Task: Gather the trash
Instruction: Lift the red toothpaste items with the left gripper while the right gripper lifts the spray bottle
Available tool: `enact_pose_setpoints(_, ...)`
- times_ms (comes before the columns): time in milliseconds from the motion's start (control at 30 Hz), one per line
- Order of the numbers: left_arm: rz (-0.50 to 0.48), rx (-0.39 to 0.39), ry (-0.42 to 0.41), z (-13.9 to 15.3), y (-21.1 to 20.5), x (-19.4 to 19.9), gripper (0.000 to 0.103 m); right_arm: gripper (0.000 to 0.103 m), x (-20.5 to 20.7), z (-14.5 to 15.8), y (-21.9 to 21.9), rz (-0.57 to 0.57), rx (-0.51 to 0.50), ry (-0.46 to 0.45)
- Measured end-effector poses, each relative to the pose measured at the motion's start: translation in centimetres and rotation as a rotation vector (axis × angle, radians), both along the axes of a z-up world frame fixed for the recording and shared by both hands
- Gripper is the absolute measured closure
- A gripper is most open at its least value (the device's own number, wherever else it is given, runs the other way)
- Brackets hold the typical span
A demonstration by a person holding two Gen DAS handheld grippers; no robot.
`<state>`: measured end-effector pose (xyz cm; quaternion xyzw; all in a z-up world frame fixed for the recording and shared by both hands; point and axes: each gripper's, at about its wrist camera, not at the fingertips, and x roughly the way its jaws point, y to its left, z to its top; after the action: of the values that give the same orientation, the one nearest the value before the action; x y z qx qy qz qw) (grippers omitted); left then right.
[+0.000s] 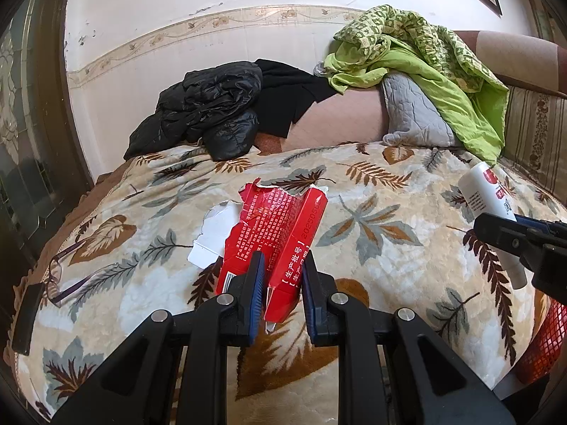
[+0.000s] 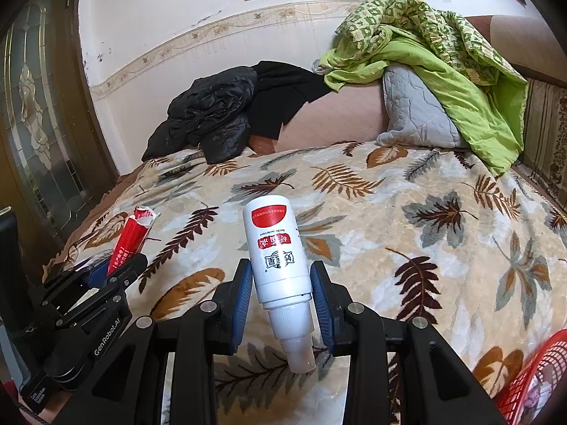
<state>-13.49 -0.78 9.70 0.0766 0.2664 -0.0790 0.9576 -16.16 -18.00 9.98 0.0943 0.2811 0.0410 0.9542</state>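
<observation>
the left claw (image 1: 281, 272) is clenched on a torn red carton (image 1: 280, 233), held up over the leaf-print bed (image 1: 372, 184). the right claw (image 2: 281, 285) grips a white bottle (image 2: 274, 248), nozzle pointing back toward the camera. a red basket (image 2: 535, 379) sits at the bed's right edge; what's inside is too blurred to tell. glasses (image 1: 60, 272) lie at the left edge.

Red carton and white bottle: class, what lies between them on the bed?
Only bare leaf-print blanket separates the carton and bottle, seen in the right wrist view.
</observation>
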Motion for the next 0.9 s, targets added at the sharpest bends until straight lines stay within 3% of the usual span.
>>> enact_pose_setpoints(900, -0.019, 0.02, -0.011, 0.0, -0.9, -0.3, 0.084, 0.067, -0.6, 0.1, -1.2, -0.026, 0.031, 0.005)
